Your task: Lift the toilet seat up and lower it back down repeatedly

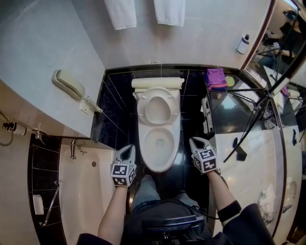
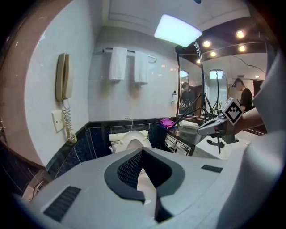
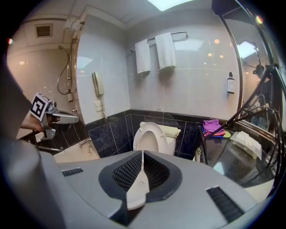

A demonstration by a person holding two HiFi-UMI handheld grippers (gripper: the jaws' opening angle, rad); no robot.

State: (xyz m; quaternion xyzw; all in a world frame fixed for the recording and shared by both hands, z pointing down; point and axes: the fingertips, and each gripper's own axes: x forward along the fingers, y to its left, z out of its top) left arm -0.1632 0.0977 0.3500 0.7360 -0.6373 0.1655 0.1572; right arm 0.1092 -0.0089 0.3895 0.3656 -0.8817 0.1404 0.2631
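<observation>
White enamel is met first at the left, where a bathtub point(image 1: 85, 191) lies along the left edge of the floor, with a wall phone point(image 1: 69, 85) mounted above it. Just right of the tub, the left gripper point(image 1: 128, 150) is held beside the front left of the toilet bowl point(image 1: 159, 165). Its jaws are seen drawn together with nothing between them, and the toilet is not touched.

At the middle of the floor, the toilet seat point(image 1: 158, 91) is found raised, stood upright against the tank point(image 1: 158, 83) at the back wall, so the bowl is left uncovered. Two towels point(image 1: 120, 12) are hung on the wall above.

Right of the bowl, the right gripper point(image 1: 196, 142) is held level with the front right of the rim. It is likewise closed on nothing and kept apart from the toilet. Further right, a counter point(image 1: 248, 143) is seen, with a purple cloth point(image 1: 216, 78) laid at its far left corner.

As to progress, a lifting stroke can be judged complete, since the seat is up. A lowering stroke is judged to be due and has not been begun, since neither tool is placed on the seat. How many rounds have been finished cannot be told. For the lowering, one tool would probably have to be reached over the bowl to the seat's upper edge, so that it can be tipped forward and eased down.
</observation>
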